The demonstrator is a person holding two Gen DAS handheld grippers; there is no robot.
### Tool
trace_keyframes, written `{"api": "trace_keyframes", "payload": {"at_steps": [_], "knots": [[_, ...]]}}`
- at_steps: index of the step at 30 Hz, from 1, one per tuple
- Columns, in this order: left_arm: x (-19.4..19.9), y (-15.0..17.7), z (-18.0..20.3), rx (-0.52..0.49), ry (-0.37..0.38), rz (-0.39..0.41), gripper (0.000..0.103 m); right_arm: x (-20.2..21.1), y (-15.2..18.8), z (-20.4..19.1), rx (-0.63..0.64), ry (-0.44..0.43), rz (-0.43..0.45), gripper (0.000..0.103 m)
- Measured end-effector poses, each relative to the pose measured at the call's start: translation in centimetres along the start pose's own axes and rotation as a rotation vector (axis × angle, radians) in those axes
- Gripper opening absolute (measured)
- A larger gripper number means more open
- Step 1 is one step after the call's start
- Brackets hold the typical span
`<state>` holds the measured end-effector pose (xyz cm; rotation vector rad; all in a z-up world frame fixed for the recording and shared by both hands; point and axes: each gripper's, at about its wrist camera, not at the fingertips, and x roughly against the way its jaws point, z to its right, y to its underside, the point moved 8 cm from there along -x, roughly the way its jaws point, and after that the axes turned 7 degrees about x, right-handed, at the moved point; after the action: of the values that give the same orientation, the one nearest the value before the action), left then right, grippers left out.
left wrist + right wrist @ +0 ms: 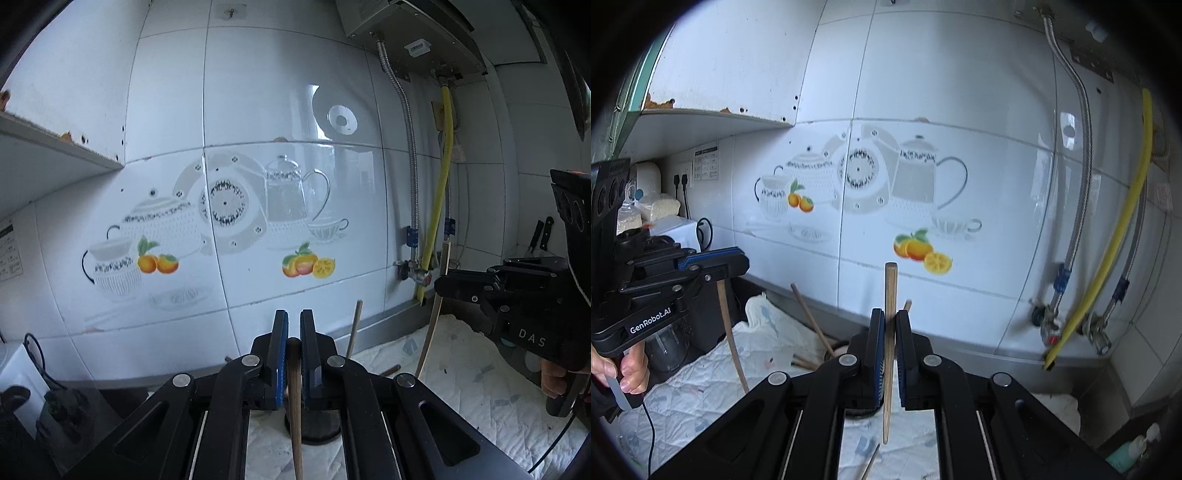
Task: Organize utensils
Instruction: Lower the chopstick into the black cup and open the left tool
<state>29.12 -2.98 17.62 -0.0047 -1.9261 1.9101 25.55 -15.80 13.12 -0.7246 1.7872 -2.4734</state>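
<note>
The left gripper [293, 328] clamps one thin brown wooden chopstick [295, 406] above a white quilted cloth [461, 387]. The right gripper [891, 325] pinches another slim wooden chopstick [889, 332], held upright before the teapot-patterned white wall tiles [886, 177].

White wall tiles [258, 92] carry a printed tea set [871, 177] and oranges [921, 251]; a yellow hose [1123, 236] runs beside braided metal hoses [1075, 206]; a quilted cloth [701, 398] covers the worktop; plugs [681, 181] sit in wall sockets.

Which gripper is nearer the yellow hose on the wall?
Right. The right gripper is close in front of the yellow hose; the left gripper is farther left, facing the teapot tile.
</note>
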Motion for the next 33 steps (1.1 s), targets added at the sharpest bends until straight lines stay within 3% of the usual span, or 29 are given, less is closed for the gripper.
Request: {"api": "trace_keyframes", "payload": {"at_steps": [7,12,23,33], "knots": [[-3.0,-5.6,0.1,-0.003,0.013,0.083,0.006,-1.7,-3.5,0.8,0.007,-0.003,0.071,0.008],[-5.6,-7.3,-0.3,0.045,0.028,0.115,0.006,-3.6,-4.9,0.3,-0.008,-0.045,0.113,0.008],[-11.8,-3.5,-2.6,0.153,0.022,0.062,0.006,-9.2,-2.9,0.1,-0.102,-0.101,0.103,0.008],[-13.5,-0.5,-3.9,0.19,0.029,-0.013,0.007,-11.4,0.0,0.9,-0.134,-0.101,0.002,0.009]]}}
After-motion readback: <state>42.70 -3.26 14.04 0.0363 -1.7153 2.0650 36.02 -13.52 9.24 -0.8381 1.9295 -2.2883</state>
